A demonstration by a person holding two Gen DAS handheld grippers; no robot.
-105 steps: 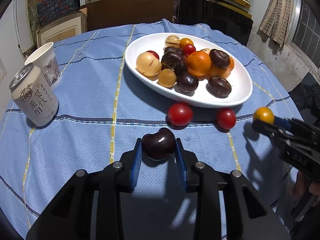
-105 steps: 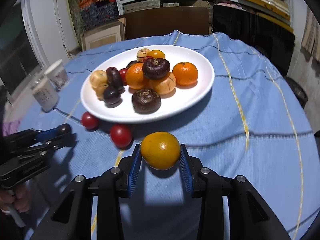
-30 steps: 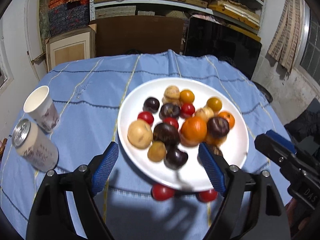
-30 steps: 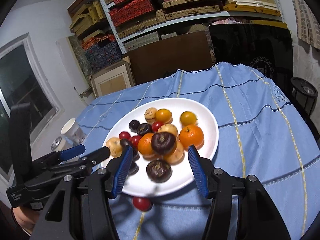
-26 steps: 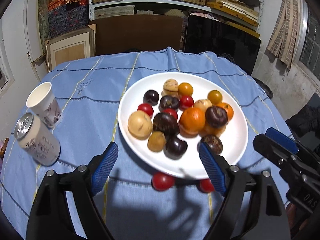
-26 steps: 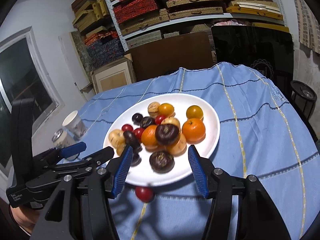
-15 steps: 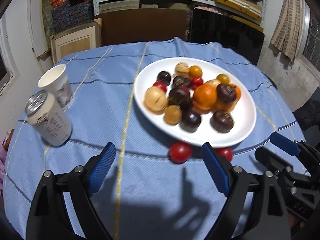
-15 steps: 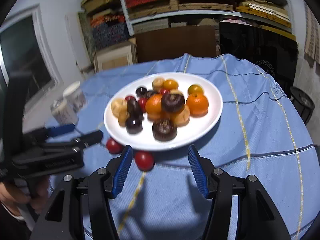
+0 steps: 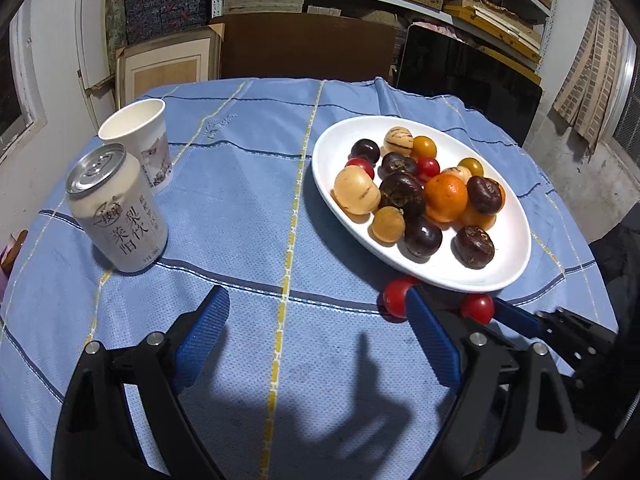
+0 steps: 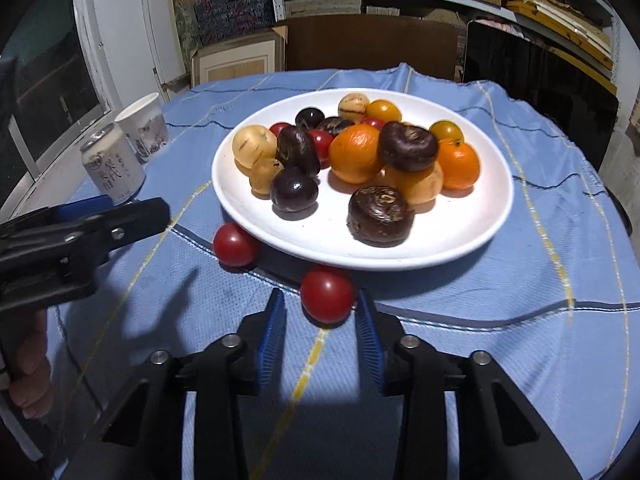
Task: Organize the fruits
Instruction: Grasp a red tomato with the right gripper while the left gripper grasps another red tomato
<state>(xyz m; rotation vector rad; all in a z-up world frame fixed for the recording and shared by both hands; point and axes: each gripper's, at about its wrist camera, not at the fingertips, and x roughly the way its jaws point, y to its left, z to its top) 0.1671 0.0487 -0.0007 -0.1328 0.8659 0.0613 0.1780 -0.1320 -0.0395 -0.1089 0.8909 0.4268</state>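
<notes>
right gripper (image 10: pixel 320 314): your jaws are closing around the small round red tomato (image 10: pixel 327 293), right pad about touching, left still off it
left gripper (image 9: pixel 316 332): spread wide over bare blue cloth, lower centre
second red tomato (image 10: pixel 235 244): left, against the plate rim
white oval plate (image 10: pixel 460 236): piled with fruit, mid-frame

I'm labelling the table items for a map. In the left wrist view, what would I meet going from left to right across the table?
Drink can → paper cup → white plate of fruit. Below the plate's near rim: left red tomato → right red tomato.
</notes>
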